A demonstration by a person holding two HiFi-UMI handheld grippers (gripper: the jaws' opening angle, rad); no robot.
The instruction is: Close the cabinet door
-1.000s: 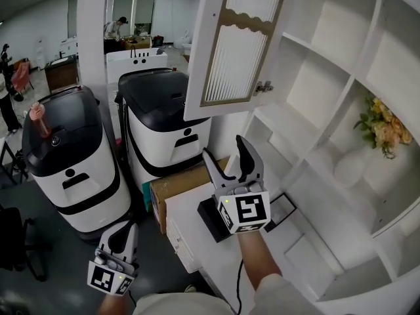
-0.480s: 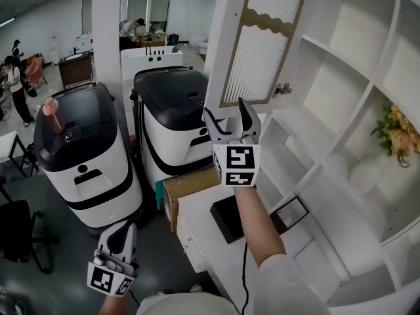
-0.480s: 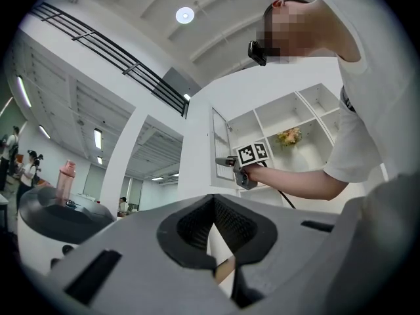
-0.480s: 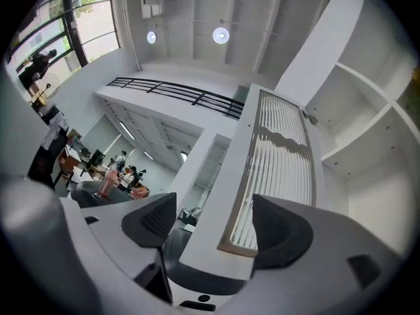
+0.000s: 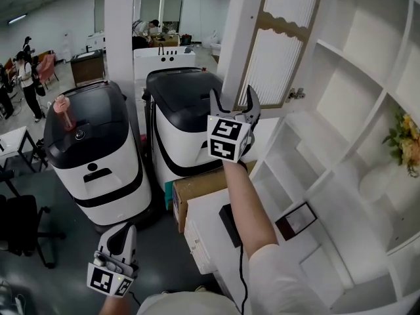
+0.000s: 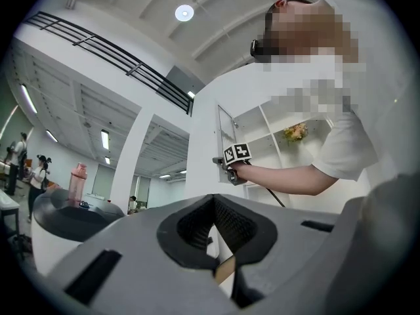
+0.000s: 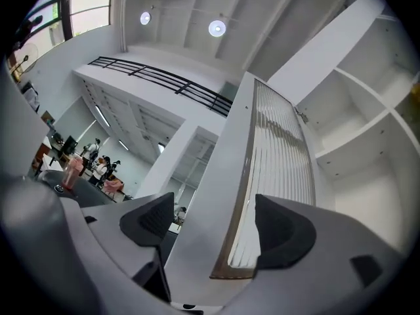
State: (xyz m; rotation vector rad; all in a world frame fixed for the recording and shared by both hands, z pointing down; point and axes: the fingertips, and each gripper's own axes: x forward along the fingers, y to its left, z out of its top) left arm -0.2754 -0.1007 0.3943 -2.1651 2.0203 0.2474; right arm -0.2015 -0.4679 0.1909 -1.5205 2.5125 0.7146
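The cabinet door (image 5: 272, 44), white-framed with ribbed glass and tan trim, stands swung open from the white shelf cabinet (image 5: 341, 97). My right gripper (image 5: 232, 100) is raised to the door's lower left corner. Its jaws are opening. In the right gripper view the door's frame (image 7: 216, 195) runs between the two pads (image 7: 147, 218) without either pressing on it. My left gripper (image 5: 121, 236) hangs low at the bottom left, shut and empty. The left gripper view looks past its closed jaws (image 6: 220, 268) up at the right gripper (image 6: 230, 166) by the door (image 6: 225, 133).
Two black-and-white machines (image 5: 92, 149) (image 5: 184, 110) stand left of the cabinet, one with a pink bottle (image 5: 63, 110) on top. A cardboard box (image 5: 200, 189), a black box (image 5: 231, 223) and a picture frame (image 5: 296, 219) sit below the door. Flowers (image 5: 408, 143) fill a right shelf.
My right gripper has risen from over the counter up to the door's lower corner, and its jaws have spread wider. The left gripper has stayed low at the bottom left.
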